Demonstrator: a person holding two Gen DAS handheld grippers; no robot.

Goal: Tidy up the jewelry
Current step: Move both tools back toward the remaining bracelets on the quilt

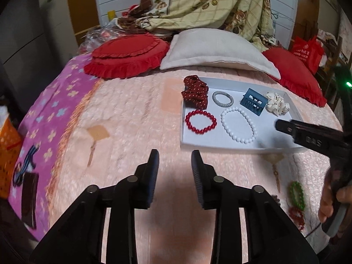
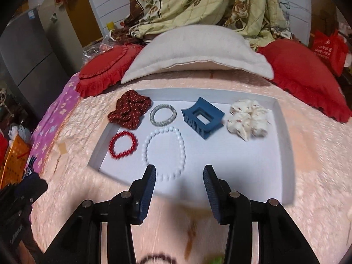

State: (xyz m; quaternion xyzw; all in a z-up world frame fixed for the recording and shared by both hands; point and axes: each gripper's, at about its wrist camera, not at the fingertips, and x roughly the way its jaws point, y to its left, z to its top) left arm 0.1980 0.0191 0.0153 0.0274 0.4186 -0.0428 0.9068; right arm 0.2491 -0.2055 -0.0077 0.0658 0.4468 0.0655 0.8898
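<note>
1. The white tray (image 2: 283, 154) lay on the pink quilted bedspread (image 1: 136, 118), in front of a grey pillow (image 2: 193, 50) flanked by two red frilled cushions (image 1: 127, 55).
2. The tray held six items. In the back row, from 9 to 3 o'clock in the right wrist view: a dark red dotted scrunchie (image 2: 129, 110), partly over the tray's far-left rim; a silver mesh bracelet (image 2: 163, 114); a blue claw clip (image 2: 202, 117); a cream floral scrunchie (image 2: 248, 120).
3. In the front row lay a red bead bracelet (image 2: 123, 145) and, just beside it at 3 o'clock, a white bead bracelet (image 2: 165, 154).
4. The right gripper (image 2: 179, 176) was released, its jaws apart with nothing between them. The white bead bracelet lay at 11 o'clock from its tips, its near end just beside the left fingertip in the view.
5. The left gripper (image 1: 175, 160) was likewise released and empty, over bare bedspread. The tray lay at 1 o'clock from it, its near rim close beyond the right fingertip.
6. A green bead bracelet (image 1: 297, 194) and another red bead bracelet (image 1: 297, 216) lay outside the tray on the bedspread, at 3 to 4 o'clock from the left gripper.
7. A hand (image 1: 332, 200) held the right gripper's handle at the right edge of the left wrist view.
</note>
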